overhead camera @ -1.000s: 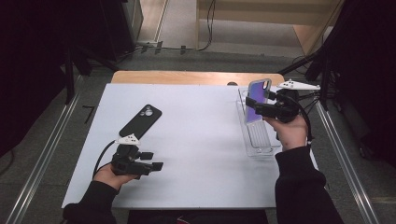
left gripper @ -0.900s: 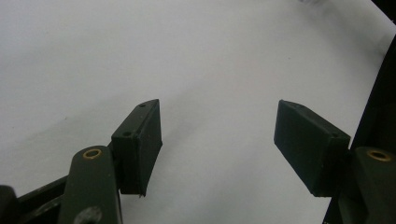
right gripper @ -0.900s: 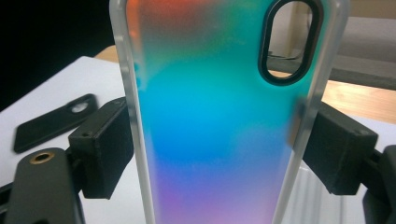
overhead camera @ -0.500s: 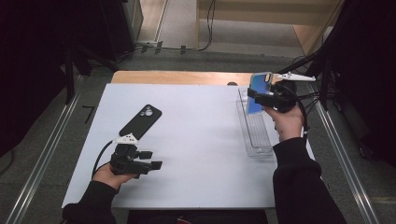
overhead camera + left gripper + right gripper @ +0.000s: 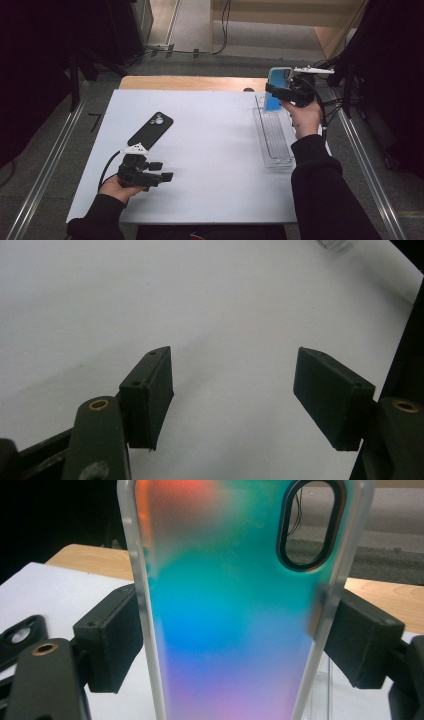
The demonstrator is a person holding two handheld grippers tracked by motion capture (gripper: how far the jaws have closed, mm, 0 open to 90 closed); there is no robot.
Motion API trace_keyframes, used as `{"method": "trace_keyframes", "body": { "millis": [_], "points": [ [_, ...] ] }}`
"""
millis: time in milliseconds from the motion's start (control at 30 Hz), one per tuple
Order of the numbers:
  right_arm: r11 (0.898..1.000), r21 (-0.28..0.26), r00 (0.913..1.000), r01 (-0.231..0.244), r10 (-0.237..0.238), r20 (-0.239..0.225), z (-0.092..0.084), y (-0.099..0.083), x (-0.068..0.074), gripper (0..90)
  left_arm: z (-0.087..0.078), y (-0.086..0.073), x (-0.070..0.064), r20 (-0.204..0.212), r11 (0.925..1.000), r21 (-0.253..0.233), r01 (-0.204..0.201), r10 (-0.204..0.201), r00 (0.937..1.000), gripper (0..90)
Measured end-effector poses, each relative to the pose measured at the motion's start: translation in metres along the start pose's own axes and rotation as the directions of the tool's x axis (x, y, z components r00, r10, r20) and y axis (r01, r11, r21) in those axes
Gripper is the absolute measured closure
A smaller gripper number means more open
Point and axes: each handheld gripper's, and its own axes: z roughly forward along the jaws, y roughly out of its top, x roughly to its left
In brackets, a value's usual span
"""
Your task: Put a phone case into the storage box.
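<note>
Jaws of the right gripper [image 5: 276,93] were clamped on the long edges of an iridescent phone case [image 5: 235,610], held upright in the air above the far end of the clear tray [image 5: 274,145] by the table's [image 5: 215,150] right edge. The left gripper [image 5: 167,171] rested near the front-left corner, open and empty. A black phone case [image 5: 150,131] lay just beyond it.

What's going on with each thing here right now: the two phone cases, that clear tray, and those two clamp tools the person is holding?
Iridescent phone case: upright, lifted above the tray, clamped by its edges.
Black phone case: flat on the table, untouched.
Clear tray: on the table's right side.
Right hand-held gripper: shut on the iridescent phone case.
Left hand-held gripper: open, nothing between its jaws, low over the white table.
</note>
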Motion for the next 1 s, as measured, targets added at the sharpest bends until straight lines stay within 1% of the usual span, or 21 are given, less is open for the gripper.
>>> {"method": "trace_keyframes", "body": {
  "millis": [67,333,400,467,633,700,800,867,967,1000],
  "points": [
    [1.000,0.001,1.0000,-0.005,0.005,0.004,0.003,0.004,-0.002,15.4,0.001,0.000,0.000,0.001,1.0000,0.002,-0.001,0.001,1.0000,32.4],
    [1.000,0.005,0.9984,0.014,-0.015,0.054,0.019,0.016,-0.004,15.4,-0.001,0.000,0.001,-0.001,1.0000,0.002,0.002,-0.002,1.0000,32.4],
    [1.000,0.010,0.9975,0.016,-0.017,0.069,0.024,0.017,-0.005,15.4,0.000,0.000,0.000,0.000,1.0000,0.000,0.001,-0.001,1.0000,32.4],
    [1.000,0.016,0.9977,0.003,-0.004,0.068,0.029,0.017,-0.007,15.4,0.000,0.000,0.000,0.002,1.0000,0.001,0.000,0.000,1.0000,32.4],
    [1.000,0.027,0.9949,0.015,-0.018,0.099,0.043,0.017,-0.011,15.4,0.000,0.000,0.000,0.002,1.0000,0.000,0.002,-0.002,1.0000,32.4],
    [0.999,0.038,0.9938,0.003,-0.007,0.111,0.048,0.017,-0.013,15.4,0.000,0.000,0.000,0.002,1.0000,0.002,0.000,0.000,1.0000,32.4],
    [0.999,0.040,0.9925,0.008,-0.013,0.121,0.054,0.016,-0.017,15.4,0.000,0.000,0.000,0.004,1.0000,-0.001,-0.001,0.001,1.0000,32.4],
    [0.999,0.049,0.9927,-0.002,-0.004,0.121,0.057,0.014,-0.019,15.4,0.000,0.000,0.000,0.004,1.0000,-0.001,-0.001,0.001,1.0000,32.4],
    [0.998,0.062,0.9905,-0.004,-0.004,0.137,0.063,0.011,-0.023,15.4,0.000,0.000,0.001,0.005,1.0000,0.001,-0.001,0.001,1.0000,32.4],
    [0.998,0.070,0.9907,-0.009,-0.001,0.136,0.064,0.010,-0.023,15.4,0.000,0.000,0.001,0.004,1.0000,0.000,-0.001,0.001,1.0000,32.4]
  ]
}}
